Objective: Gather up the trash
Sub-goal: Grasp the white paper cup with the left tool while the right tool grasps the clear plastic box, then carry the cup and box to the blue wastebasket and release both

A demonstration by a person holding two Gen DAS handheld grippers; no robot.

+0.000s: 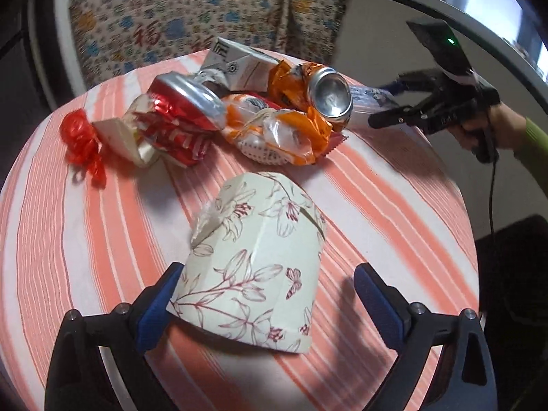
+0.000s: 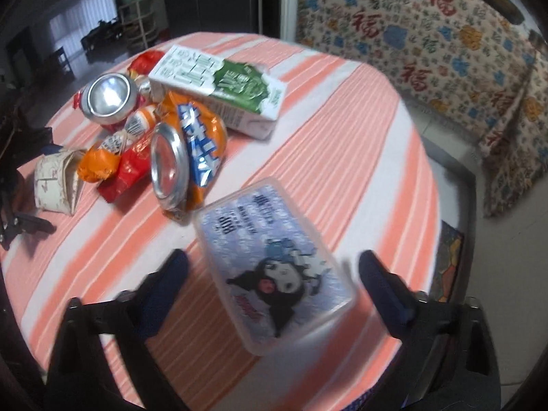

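A crumpled paper cup [image 1: 250, 274] with a flower print lies on its side on the striped tablecloth [image 1: 394, 205]. My left gripper [image 1: 269, 270] is open around it; the left pad is at the cup's edge and the right pad stands well clear. A clear plastic box [image 2: 274, 267] with a cartoon label lies between the fingers of my right gripper [image 2: 274, 255], which is open with a gap on each side. In the left wrist view that gripper [image 1: 387, 101] sits at the table's right, over the box [image 1: 373, 97].
A trash pile fills the table's middle: a crushed red can [image 1: 185, 109], an orange can [image 1: 330, 92], orange wrappers [image 1: 274, 130], a milk carton [image 2: 219, 89] and a red plastic bag [image 1: 82, 144]. A patterned cloth [image 2: 428, 34] hangs beyond the far edge.
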